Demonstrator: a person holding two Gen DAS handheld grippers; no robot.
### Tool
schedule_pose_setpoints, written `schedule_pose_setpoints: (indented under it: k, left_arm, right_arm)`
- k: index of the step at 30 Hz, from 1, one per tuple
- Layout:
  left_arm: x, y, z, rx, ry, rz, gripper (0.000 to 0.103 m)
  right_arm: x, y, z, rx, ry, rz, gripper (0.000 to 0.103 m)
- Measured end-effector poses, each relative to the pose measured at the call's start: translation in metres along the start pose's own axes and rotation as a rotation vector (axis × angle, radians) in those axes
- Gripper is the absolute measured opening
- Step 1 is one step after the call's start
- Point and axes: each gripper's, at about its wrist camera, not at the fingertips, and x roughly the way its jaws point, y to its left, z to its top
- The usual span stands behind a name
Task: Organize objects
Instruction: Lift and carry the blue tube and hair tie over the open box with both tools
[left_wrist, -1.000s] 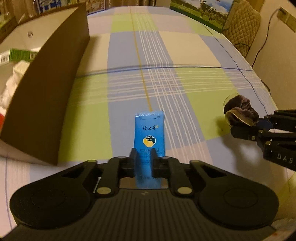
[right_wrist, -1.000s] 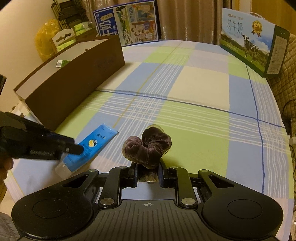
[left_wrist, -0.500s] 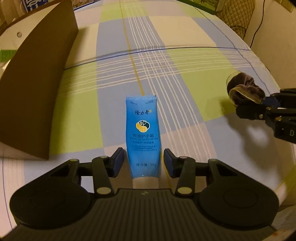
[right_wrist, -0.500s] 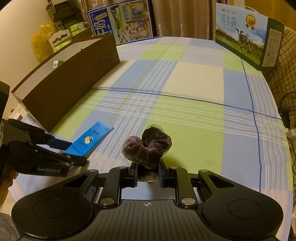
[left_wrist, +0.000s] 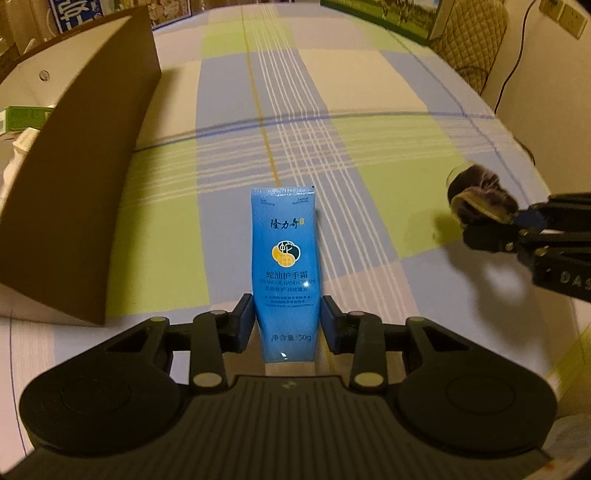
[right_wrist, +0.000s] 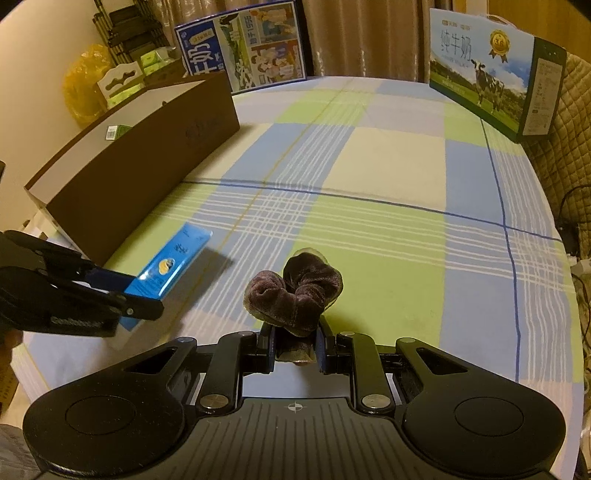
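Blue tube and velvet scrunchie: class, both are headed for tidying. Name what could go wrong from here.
1. The left gripper, whose jaws have just been closing, pinches the blue tube near its cap end only; the long free end may swing or slip.
2. The right gripper holds the soft scrunchie by one fold, which might pull free.
3. The tube could catch on the tall wall of the brown box.

A bright blue tube (left_wrist: 284, 273) with a yellow-and-navy emblem, a plum velvet scrunchie (right_wrist: 295, 291), a dark brown box (right_wrist: 129, 177), and a blue, green and cream plaid tablecloth (right_wrist: 388, 206).
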Motion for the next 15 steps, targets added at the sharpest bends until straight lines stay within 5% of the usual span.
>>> schedule_pose_setpoints:
  k: [15]
  left_arm:
    - [-0.093, 0.049, 0.019, -0.089, -0.183, -0.001, 0.033]
  right_arm:
    - [-0.005, 0.080, 0.070, -0.101, -0.106, 0.183, 0.018]
